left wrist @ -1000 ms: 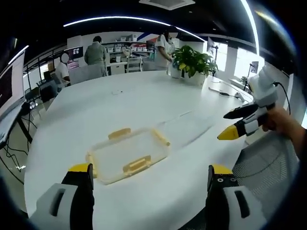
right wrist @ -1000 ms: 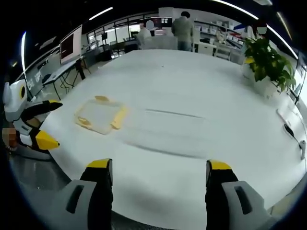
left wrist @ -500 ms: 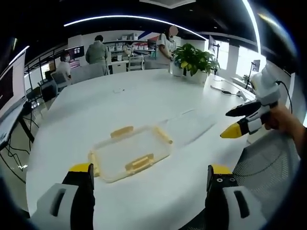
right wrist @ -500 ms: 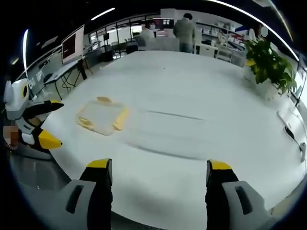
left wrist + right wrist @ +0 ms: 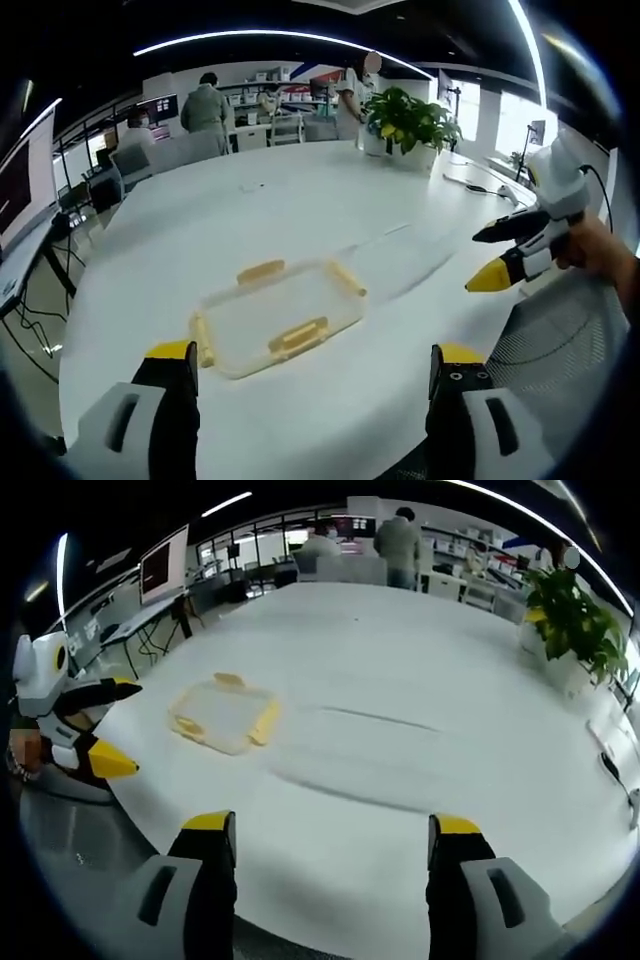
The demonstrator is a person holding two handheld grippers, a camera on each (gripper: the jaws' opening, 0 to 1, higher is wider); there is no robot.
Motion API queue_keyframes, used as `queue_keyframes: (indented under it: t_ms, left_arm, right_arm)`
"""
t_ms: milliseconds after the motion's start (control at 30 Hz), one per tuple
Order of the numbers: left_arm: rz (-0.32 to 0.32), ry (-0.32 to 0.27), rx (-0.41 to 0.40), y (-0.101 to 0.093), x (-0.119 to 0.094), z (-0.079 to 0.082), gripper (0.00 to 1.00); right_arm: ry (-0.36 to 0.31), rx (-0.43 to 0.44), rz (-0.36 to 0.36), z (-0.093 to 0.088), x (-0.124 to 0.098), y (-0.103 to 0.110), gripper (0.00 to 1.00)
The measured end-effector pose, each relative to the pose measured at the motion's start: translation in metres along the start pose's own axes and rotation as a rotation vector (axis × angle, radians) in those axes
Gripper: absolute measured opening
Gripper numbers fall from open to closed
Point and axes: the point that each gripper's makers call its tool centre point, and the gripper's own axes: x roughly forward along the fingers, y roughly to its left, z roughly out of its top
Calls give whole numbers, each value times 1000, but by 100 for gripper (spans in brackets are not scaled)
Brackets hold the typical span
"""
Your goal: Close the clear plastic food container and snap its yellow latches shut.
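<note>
A clear plastic food container point(image 5: 272, 318) with yellow latches point(image 5: 297, 336) lies flat on the white table point(image 5: 300, 210), just beyond my left gripper point(image 5: 312, 372), whose jaws stand wide open and empty. The container point(image 5: 225, 714) also lies far left on the table in the right gripper view, well away from my right gripper point(image 5: 332, 842), which is open with nothing in it. The right gripper point(image 5: 518, 250) hangs off the table's right edge in the left gripper view. At the left edge of the right gripper view the left gripper point(image 5: 85, 735) sits near the container.
A potted plant point(image 5: 408, 125) stands at the far side of the table, with cables point(image 5: 470, 185) beside it. People point(image 5: 207, 105) stand at desks behind. A mesh chair point(image 5: 545, 340) sits under the right hand. Monitors point(image 5: 163, 570) line the room's side.
Both views have shifted slightly as the hands moved. The container lies where it was and both grippers stay open.
</note>
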Motion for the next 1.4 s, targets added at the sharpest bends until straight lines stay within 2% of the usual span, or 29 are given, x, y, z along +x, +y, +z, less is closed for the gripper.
queue_keyframes:
  t_ms: [200, 267, 333, 433, 567, 633, 700, 767, 833, 933, 1100, 1167, 1200, 1267, 1367, 1400]
  left_arm:
    - [5, -4, 3, 3, -1, 1, 92]
    - [-12, -9, 3, 2, -1, 2, 91]
    - [-44, -34, -44, 0, -2, 7, 92]
    - [-75, -31, -122, 3, -4, 8, 92]
    - [-43, -47, -57, 25, -9, 17, 93]
    - [-7, -96, 25, 42, -10, 26, 93]
    - [19, -79, 63, 53, -10, 24, 93]
    - [-10, -74, 68, 57, -9, 26, 94]
    - [-69, -112, 69, 55, -7, 32, 98]
    - [-66, -79, 53, 66, -6, 30, 98]
    - [-94, -69, 133, 82, -1, 32, 94]
    - [-104, -32, 156, 88, 1, 27, 94]
    - [-92, 32, 178, 96, 3, 18, 97]
    - [-83, 115, 236, 107, 5, 5, 99]
    - [-107, 126, 328, 113, 9, 1, 99]
    - [-131, 149, 343, 113, 9, -3, 99]
  right_arm:
    - [-24, 4, 38, 5, 0, 8, 80]
    - [-45, -7, 43, 9, -1, 9, 79]
    - [-51, -14, 61, 12, -1, 11, 79]
    - [-67, -61, 77, 21, -1, 13, 78]
    - [-124, -202, 87, 46, 1, 13, 75]
    - [-137, -203, 89, 55, 4, 12, 74]
    - [-155, -219, 112, 66, 9, 13, 73]
    - [-151, -228, 117, 72, 14, 12, 73]
    - [-145, -235, 119, 75, 18, 11, 74]
    - [-133, -238, 130, 76, 25, 10, 74]
    - [-121, -284, 156, 81, 32, 13, 75]
    - [-120, -332, 157, 86, 34, 12, 78]
    - [-118, -360, 170, 88, 36, 14, 79]
    - [-120, -378, 189, 94, 38, 15, 80]
    - [-113, -417, 208, 100, 41, 17, 81]
    - [-100, -436, 216, 102, 43, 18, 80]
